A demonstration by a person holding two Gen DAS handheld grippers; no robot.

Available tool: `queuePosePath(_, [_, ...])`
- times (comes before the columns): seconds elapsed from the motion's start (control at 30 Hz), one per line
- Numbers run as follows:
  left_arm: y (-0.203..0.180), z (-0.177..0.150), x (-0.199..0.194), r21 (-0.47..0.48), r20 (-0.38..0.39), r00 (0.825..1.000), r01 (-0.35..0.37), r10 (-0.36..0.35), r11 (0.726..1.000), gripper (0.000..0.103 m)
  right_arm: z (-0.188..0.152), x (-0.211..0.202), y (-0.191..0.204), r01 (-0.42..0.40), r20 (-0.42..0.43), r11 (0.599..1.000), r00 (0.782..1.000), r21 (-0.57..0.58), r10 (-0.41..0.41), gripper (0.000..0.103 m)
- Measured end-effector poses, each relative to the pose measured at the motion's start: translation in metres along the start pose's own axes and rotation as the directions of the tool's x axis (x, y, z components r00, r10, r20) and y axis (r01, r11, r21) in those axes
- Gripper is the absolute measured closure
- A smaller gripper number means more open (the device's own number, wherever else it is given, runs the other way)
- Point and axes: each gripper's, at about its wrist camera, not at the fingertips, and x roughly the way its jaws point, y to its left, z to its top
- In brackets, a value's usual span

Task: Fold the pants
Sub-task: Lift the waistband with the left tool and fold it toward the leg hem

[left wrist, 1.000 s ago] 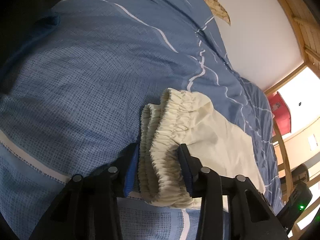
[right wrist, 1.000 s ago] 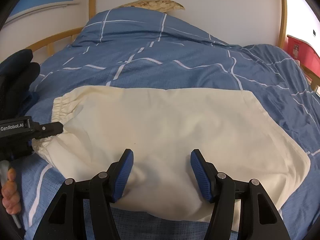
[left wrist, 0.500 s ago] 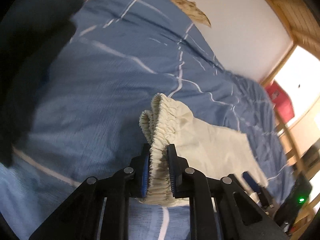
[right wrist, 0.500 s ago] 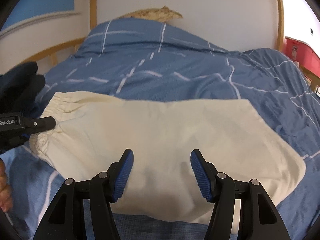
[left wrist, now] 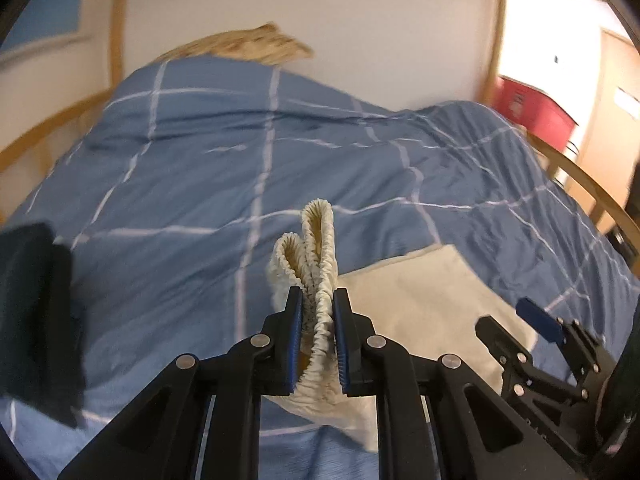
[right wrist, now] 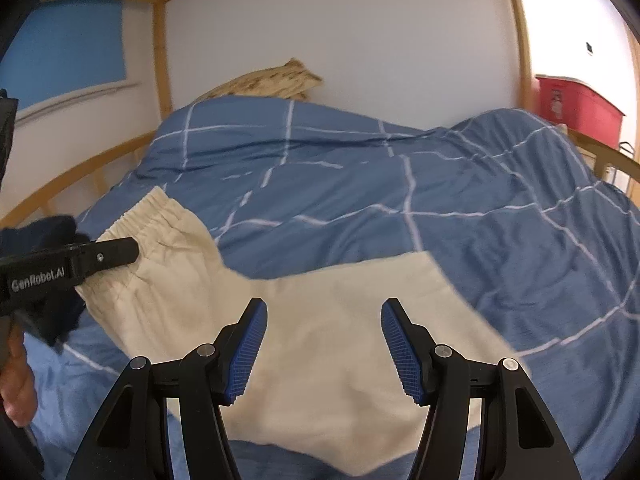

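Cream pants (right wrist: pixel 320 340) lie folded on the blue checked duvet (right wrist: pixel 400 184). Their gathered elastic waistband (left wrist: pixel 316 276) is pinched between the jaws of my left gripper (left wrist: pixel 316 316), which is shut on it and lifts it off the bed. The rest of the pants (left wrist: pixel 424 300) trails right, flat on the duvet. My right gripper (right wrist: pixel 322 344) is open and empty, hovering over the near edge of the pants' middle. The left gripper (right wrist: pixel 100 258) shows at the left of the right wrist view, holding the waistband (right wrist: pixel 148 216). The right gripper (left wrist: pixel 536 332) shows at the lower right of the left wrist view.
A beige patterned pillow (right wrist: pixel 268 80) lies at the head of the bed against the white wall. Wooden bed rails (right wrist: pixel 60 184) run along the left and right. A red bin (right wrist: pixel 576 104) stands at the far right. A dark item (left wrist: pixel 36 320) sits at the left.
My left gripper closed on the waistband, raised it and swung to face the head of the bed. The waistband end lifted and shifted. My right gripper stayed open over the pants.
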Motion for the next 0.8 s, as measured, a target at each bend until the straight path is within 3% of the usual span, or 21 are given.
queuePosePath(0.3, [-0.077, 0.028, 0.027, 0.073, -0.058, 0.993, 0.105, -0.101, 0.992, 0.095, 0.018, -0.01, -0.07, 0.042, -0.023, 0.998, 0.999, 0.046, -0.041, 0.042])
queuePosePath(0.47, [-0.117, 0.03, 0.059, 0.048, -0.126, 0.974, 0.196, -0.189, 0.979, 0.095, 0.011, -0.007, -0.108, 0.077, -0.047, 0.991, 0.996, 0.106, -0.072, 0.042])
queuePosePath(0.67, [-0.168, 0.032, 0.078, 0.102, -0.152, 0.957, 0.264, -0.247, 0.959, 0.095, -0.007, -0.001, -0.144, 0.1, -0.076, 0.98, 0.993, 0.175, -0.087, 0.042])
queuePosePath(0.8, [-0.19, 0.023, 0.108, 0.106, -0.219, 0.935, 0.306, -0.278, 0.946, 0.095, -0.017, 0.003, -0.162, 0.127, -0.1, 0.971, 0.989, 0.2, -0.109, 0.042])
